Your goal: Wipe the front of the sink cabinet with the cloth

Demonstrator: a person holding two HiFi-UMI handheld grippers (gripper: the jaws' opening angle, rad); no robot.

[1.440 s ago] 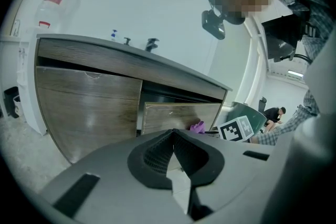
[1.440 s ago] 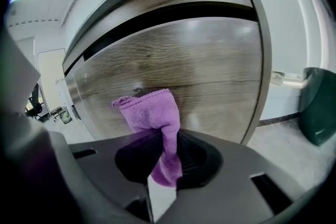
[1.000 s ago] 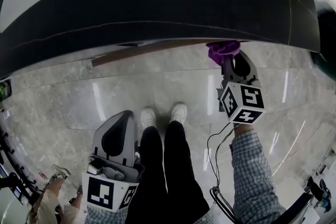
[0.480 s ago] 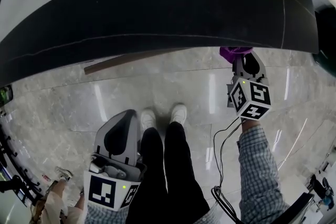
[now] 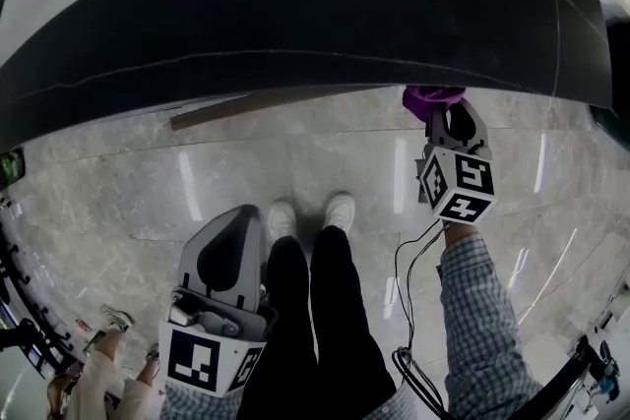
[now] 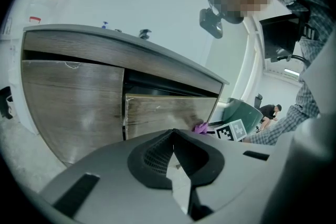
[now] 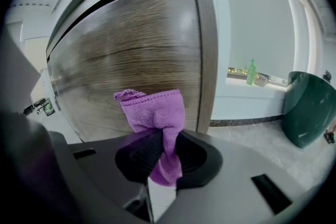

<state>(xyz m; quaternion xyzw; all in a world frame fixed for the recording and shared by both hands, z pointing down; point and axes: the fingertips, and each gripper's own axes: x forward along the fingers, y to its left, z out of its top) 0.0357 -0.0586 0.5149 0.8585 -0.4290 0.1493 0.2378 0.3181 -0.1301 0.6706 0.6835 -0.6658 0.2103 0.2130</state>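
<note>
A purple cloth (image 7: 157,113) is pinched in my right gripper (image 7: 165,152), its free end bunched against the wood-grain front of the sink cabinet (image 7: 131,60) near that door's right edge. In the head view the right gripper (image 5: 445,116) holds the cloth (image 5: 431,96) low under the dark countertop (image 5: 315,5). My left gripper (image 5: 233,233) hangs by the person's leg, jaws shut on nothing. From the left gripper (image 6: 176,157) view the cabinet (image 6: 73,107) lies ahead and the cloth (image 6: 200,127) shows small at its right door.
The person's white shoes (image 5: 310,211) stand on a glossy marble floor (image 5: 128,192). A dark green bin (image 7: 310,107) sits to the cabinet's right. A green bottle (image 7: 252,72) stands on a ledge behind. A cable (image 5: 409,280) hangs from the right arm.
The right gripper with the cloth slid right along the cabinet front, then came back slightly left. The left gripper stayed by the leg.
</note>
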